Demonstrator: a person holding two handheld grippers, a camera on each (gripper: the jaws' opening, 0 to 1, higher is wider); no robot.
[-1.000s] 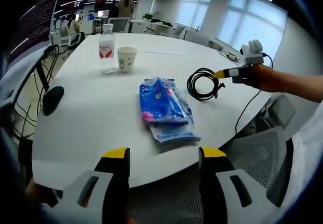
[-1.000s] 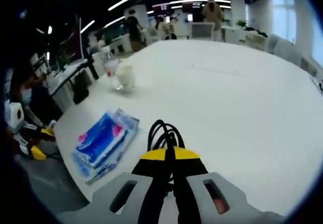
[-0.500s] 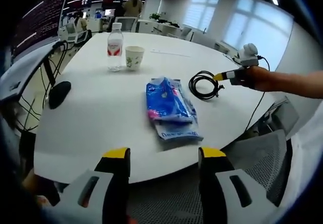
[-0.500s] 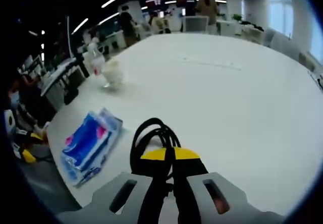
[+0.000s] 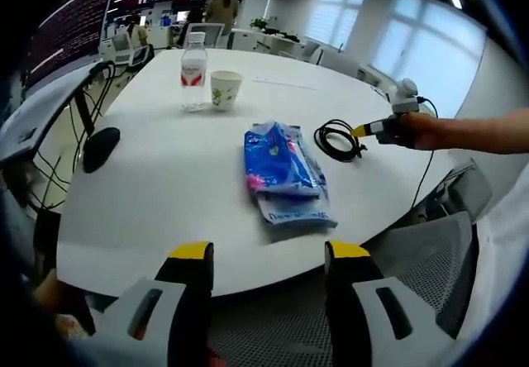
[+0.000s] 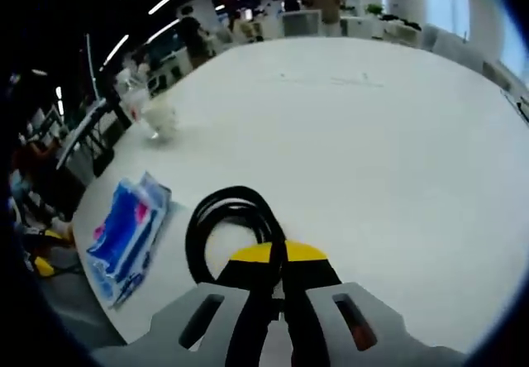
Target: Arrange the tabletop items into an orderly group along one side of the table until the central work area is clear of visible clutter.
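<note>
Cable: black coiled cable (image 6: 231, 231) is pinched in the right hand-held gripper (image 6: 277, 255), whose yellow-tipped jaws are shut on the loop. In the left gripper view the same coil (image 5: 337, 140) lies on the counter (image 5: 165, 185) at the tip of that gripper (image 5: 364, 127).
Change: over the last second the coil has slid a little along the counter, ending slightly farther from the blue packet (image 5: 285, 173). In the right gripper view the loop now sits more to the left of the jaws and the packet (image 6: 124, 235) has dropped back toward the edge of the picture.
Left hand-held gripper: held low at the near edge of the counter (image 5: 264, 259), jaws spread wide and carrying nothing.
Other items: water bottle (image 5: 193, 73) and paper cup (image 5: 225, 88) stand side by side at the far end; a dark mouse (image 5: 101, 146) lies near the left edge.
Meaning: I'd judge the cable is being dragged toward one side, an early step; the packet lies in the middle, so most of the tidying remains.
</note>
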